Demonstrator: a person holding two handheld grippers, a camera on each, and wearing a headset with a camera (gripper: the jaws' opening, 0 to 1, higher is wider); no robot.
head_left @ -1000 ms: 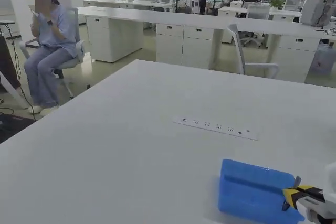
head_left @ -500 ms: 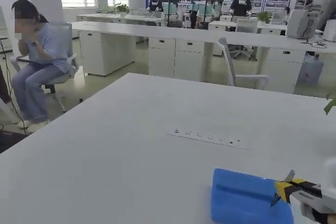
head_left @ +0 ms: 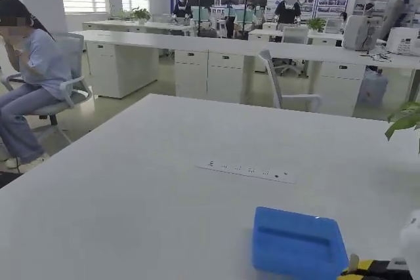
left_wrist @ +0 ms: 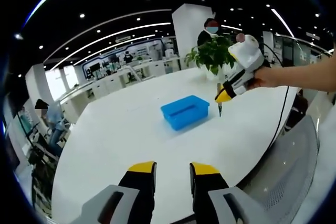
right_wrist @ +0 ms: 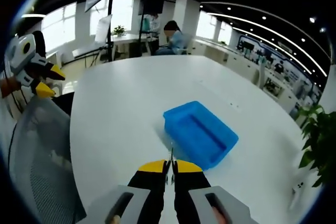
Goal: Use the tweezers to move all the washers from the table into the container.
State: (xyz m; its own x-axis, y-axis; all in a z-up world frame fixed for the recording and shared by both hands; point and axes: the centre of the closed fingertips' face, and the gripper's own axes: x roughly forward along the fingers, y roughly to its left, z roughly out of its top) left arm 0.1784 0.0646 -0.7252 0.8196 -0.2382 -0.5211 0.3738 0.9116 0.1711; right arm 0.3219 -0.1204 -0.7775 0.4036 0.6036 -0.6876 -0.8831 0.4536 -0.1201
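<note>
A blue rectangular container (head_left: 298,247) sits on the white table (head_left: 144,188), near its front edge. My right gripper (right_wrist: 170,167) is shut on slim metal tweezers (right_wrist: 170,157), whose tip points at the container's (right_wrist: 199,132) near side. In the head view the right gripper (head_left: 367,269) pokes in at the bottom right, just beside the container. The left gripper view shows the right gripper (left_wrist: 224,97) hovering at the container's (left_wrist: 184,111) right with the tweezers (left_wrist: 219,109) pointing down. My left gripper (left_wrist: 172,174) is open and holds nothing, back from the table edge.
A white power strip (head_left: 246,170) is set into the table beyond the container. A potted plant (left_wrist: 212,56) stands at the table's far side. A grey mesh chair (right_wrist: 42,156) is by the table edge. A person sits at the far left (head_left: 26,83).
The head camera has swung, so the picture has shifted. The right gripper with the tweezers has drawn back from over the container's corner toward the lower right edge.
</note>
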